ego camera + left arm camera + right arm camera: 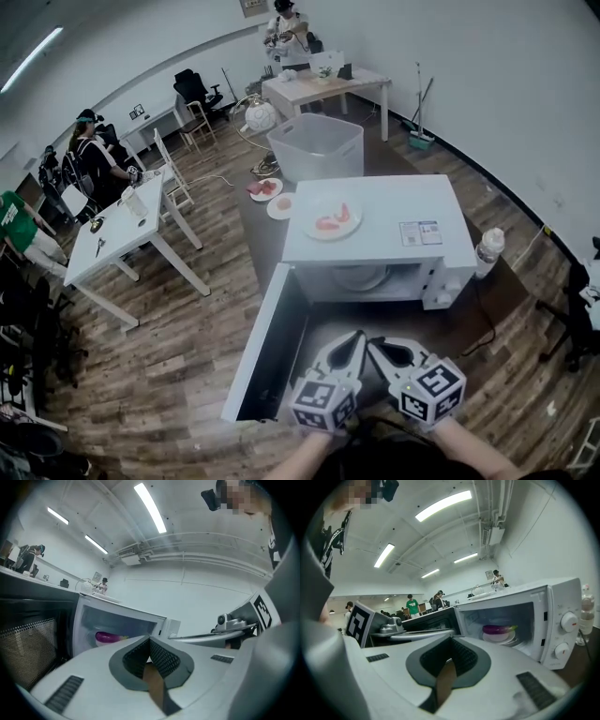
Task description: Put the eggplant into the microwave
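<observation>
The microwave door (265,349) stands open at 9 o'clock of the left gripper (358,337), whose fingers are pressed together, empty; a sideways swing could knock it. The right gripper (372,344) is likewise closed on nothing, with the eggplant (500,630) inside the microwave (375,230) at 12 o'clock.

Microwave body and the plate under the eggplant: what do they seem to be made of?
Microwave: probably painted sheet metal; flat white panels with a soft sheen. Plate under the eggplant: smooth, white; ceramic or plastic, the look leaves it open.
</observation>
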A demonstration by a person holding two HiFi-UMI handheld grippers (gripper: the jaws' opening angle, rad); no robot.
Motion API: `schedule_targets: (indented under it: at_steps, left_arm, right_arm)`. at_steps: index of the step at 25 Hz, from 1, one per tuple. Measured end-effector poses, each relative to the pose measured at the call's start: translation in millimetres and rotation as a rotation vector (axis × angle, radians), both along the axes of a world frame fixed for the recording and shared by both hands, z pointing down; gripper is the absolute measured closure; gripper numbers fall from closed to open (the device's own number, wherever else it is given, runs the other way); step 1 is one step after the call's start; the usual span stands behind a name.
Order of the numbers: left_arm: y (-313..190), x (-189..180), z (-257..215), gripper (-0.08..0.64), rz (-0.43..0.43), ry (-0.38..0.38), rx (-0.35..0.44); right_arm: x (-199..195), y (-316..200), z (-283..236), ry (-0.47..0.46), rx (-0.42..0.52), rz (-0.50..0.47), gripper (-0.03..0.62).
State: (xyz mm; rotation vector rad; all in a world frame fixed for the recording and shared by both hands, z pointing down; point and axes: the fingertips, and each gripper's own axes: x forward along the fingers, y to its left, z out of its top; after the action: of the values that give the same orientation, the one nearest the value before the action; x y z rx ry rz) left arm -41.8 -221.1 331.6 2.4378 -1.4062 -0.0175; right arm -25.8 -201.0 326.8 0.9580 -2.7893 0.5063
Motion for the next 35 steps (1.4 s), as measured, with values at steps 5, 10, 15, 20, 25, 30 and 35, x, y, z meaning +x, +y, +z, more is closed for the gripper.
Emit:
schedule_targets:
  at_steps: [5, 10, 15, 20, 25, 30, 35]
  left_arm:
    - [0, -5, -3, 0.549, -0.01, -0.008, 0.011]
    - [1, -7, -2, 0.549, -0.014, 0.011, 0.001]
    - [2, -11, -2, 0.549, -0.019, 0.01, -0.009]
    - [4, -13, 2, 0.549, -0.026, 0.028, -0.027]
    - [8, -11, 5, 0.549, -0.018, 0.035, -0.042]
    - [11, -10, 10, 0.549, -0.013, 0.041, -0.055]
    - [14, -12, 15, 0.549, -0.014, 0.043, -0.069]
  right_arm:
    - [-4, 0, -4, 0.0, 0.007, -0.017, 0.592]
    - [-7, 1, -3, -0.004, 0.0, -0.026, 0.592]
    - [-10, 2, -2, -0.011, -0.008, -0.029, 0.592]
    - [-13, 5, 6, -0.012, -0.027, -0.031, 0.592]
    - [-11, 8, 7, -0.01, -0.04, -0.022, 0.592]
    - [-10, 11, 10, -0.014, -0.046, -0.018, 0.592]
    - [-12, 14, 14, -0.018, -0.061, -0.018, 0.592]
